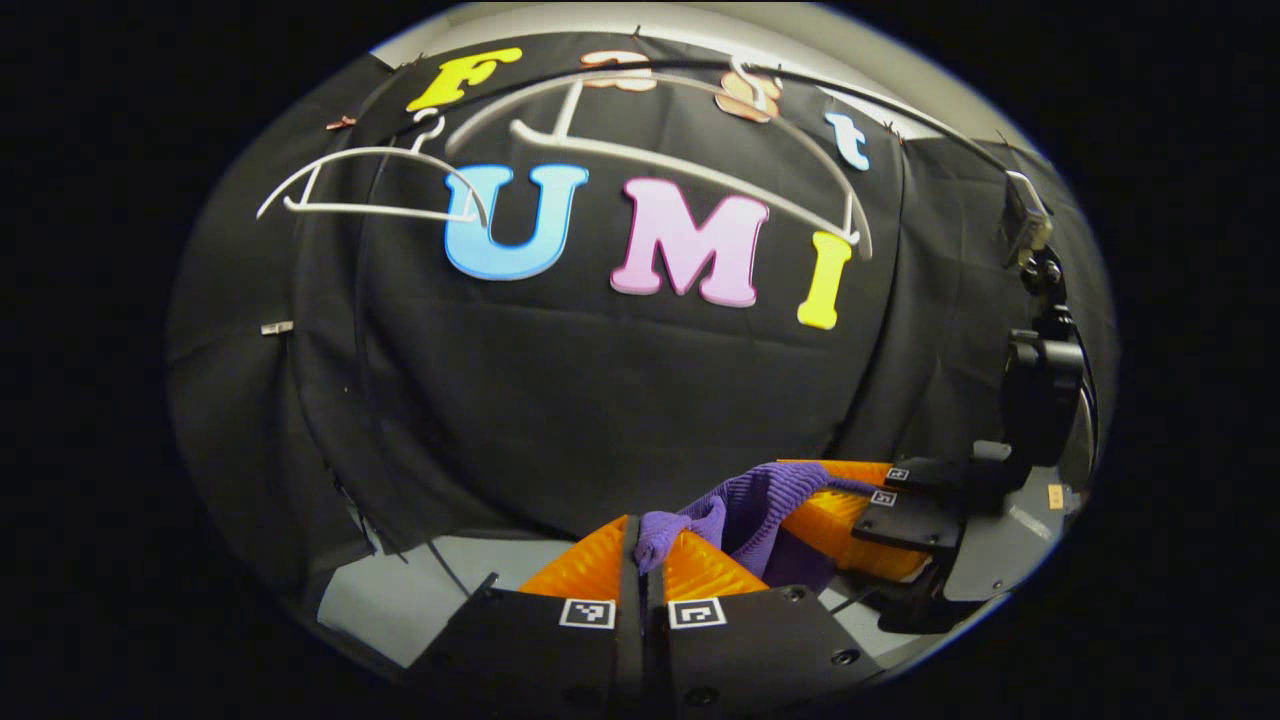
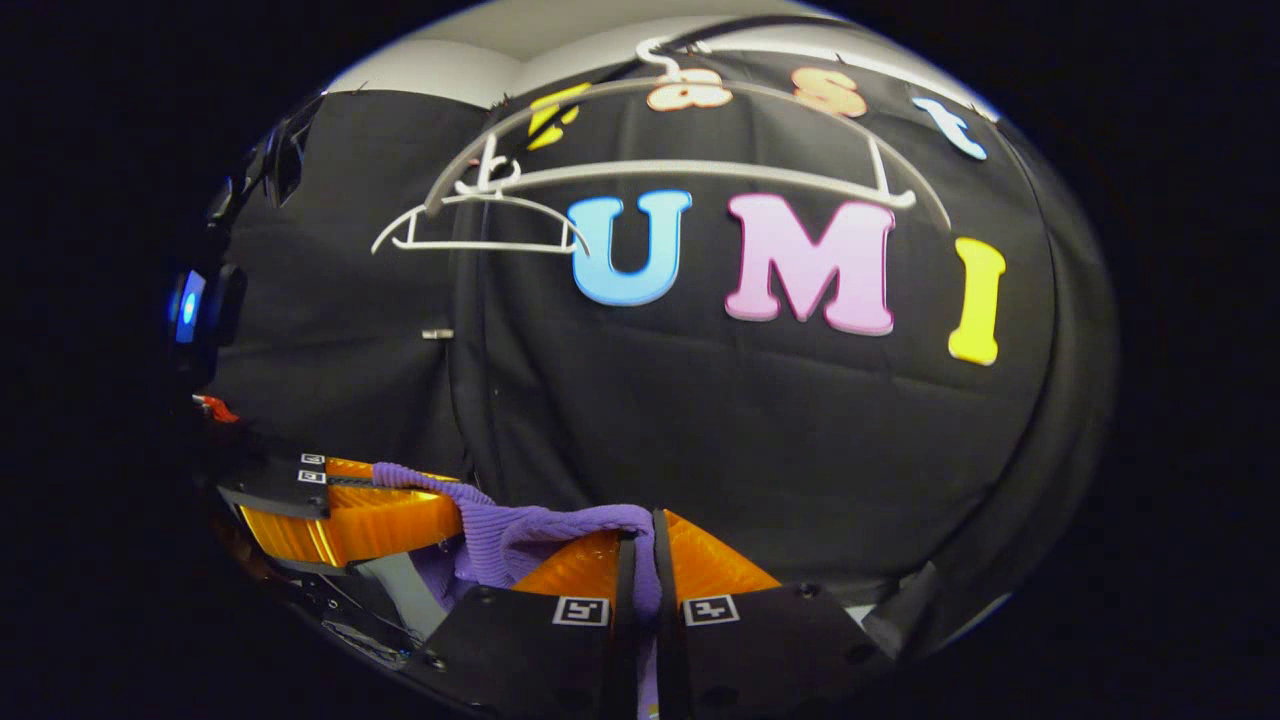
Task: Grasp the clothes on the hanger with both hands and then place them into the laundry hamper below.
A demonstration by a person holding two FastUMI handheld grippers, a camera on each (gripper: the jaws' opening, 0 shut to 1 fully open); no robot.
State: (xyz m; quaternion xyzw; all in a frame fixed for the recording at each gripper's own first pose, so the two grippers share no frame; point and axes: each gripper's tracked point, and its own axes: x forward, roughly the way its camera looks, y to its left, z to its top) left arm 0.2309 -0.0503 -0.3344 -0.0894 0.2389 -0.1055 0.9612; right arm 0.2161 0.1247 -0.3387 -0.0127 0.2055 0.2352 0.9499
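A purple knitted garment (image 1: 752, 505) stretches between the two grippers, low in front of the black wall. My left gripper (image 1: 645, 548) has its orange fingers shut on one bunched end of it. In the left gripper view the right gripper (image 1: 868, 500) sits to the right, pinching the other end. In the right gripper view my right gripper (image 2: 640, 535) is shut on the purple garment (image 2: 520, 535), with cloth pinched in the narrow slit between its fingers. The left gripper (image 2: 385, 505) appears at the left, also closed on the fabric. No hamper is in sight.
Two bare white hangers hang from a rail near the top of the wall, a large one (image 1: 700, 165) and a smaller one (image 1: 370, 185); they are the large hanger (image 2: 700, 170) and small hanger (image 2: 480, 225) in the right gripper view. A grey surface (image 1: 400, 600) lies low at the left.
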